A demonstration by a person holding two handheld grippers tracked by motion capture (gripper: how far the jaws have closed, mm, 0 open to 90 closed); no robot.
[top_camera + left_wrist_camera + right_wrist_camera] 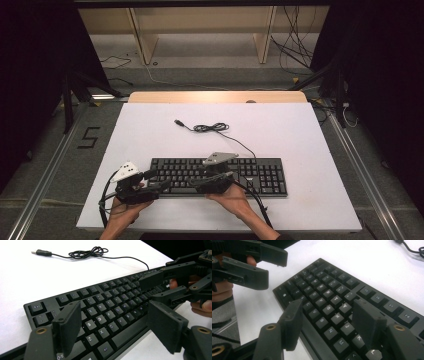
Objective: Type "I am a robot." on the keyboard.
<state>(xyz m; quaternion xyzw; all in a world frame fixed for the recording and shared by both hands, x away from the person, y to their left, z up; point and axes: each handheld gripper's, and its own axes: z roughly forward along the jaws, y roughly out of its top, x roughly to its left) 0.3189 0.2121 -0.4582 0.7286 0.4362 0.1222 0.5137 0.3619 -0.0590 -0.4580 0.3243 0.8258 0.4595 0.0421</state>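
Note:
A black keyboard (218,176) lies near the front of the white tabletop (150,135). Its thin cable runs back to a loose coil (210,128) and a USB plug (178,122). My left gripper (157,180) hangs over the keyboard's left end, jaws open above the letter keys (117,325), with nothing between them. My right gripper (197,181) points left over the keyboard's middle, its jaws also open above the keys (329,325). The two grippers face each other closely: the right gripper (153,288) shows in the left gripper view, and the left gripper (273,268) in the right gripper view.
The coil (87,252) and plug (41,252) lie on bare white tabletop behind the keyboard. A wooden strip (215,96) edges the table's far side. Beyond it are wooden shelf legs (142,40) and floor cables (295,45). A "5" mark (88,137) is on the floor at left.

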